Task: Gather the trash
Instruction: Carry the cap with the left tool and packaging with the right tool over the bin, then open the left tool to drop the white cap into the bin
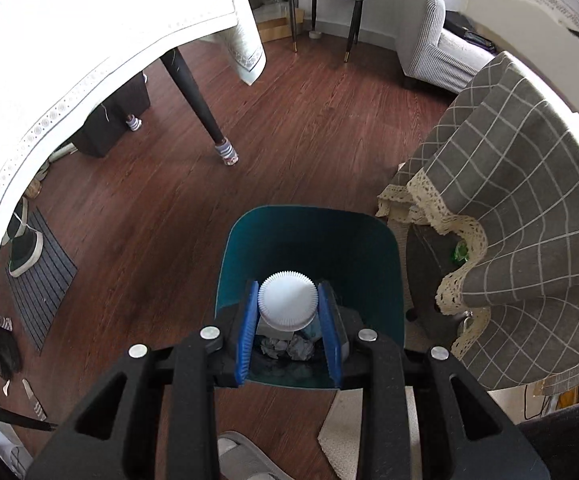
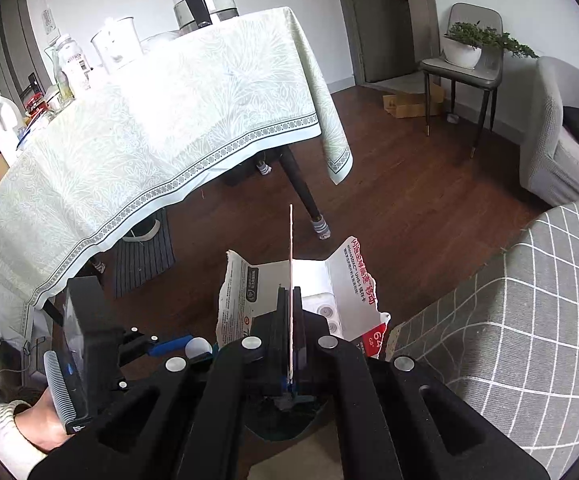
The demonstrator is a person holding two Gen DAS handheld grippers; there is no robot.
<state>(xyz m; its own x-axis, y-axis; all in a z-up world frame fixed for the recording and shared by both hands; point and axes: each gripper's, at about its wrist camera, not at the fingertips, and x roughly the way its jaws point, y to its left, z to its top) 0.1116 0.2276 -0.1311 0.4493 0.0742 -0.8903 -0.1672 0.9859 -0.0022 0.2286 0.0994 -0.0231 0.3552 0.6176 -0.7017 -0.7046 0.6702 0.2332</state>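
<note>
low in the frame, a white bottle point(image 1: 286, 307) is pinched by the left gripper point(image 1: 289, 320) over the teal bin point(image 1: 313, 240) already holding crumpled paper point(image 1: 287, 347), while torn packaging point(image 2: 353, 288) is clamped flat in the right gripper point(image 2: 289, 320), not yet dropped.

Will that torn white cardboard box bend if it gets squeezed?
Probably yes: the torn white cardboard box has thin, ragged flaps, so it likely flexes. The right hand-held gripper pinches just one flap, so it seems light.
</note>
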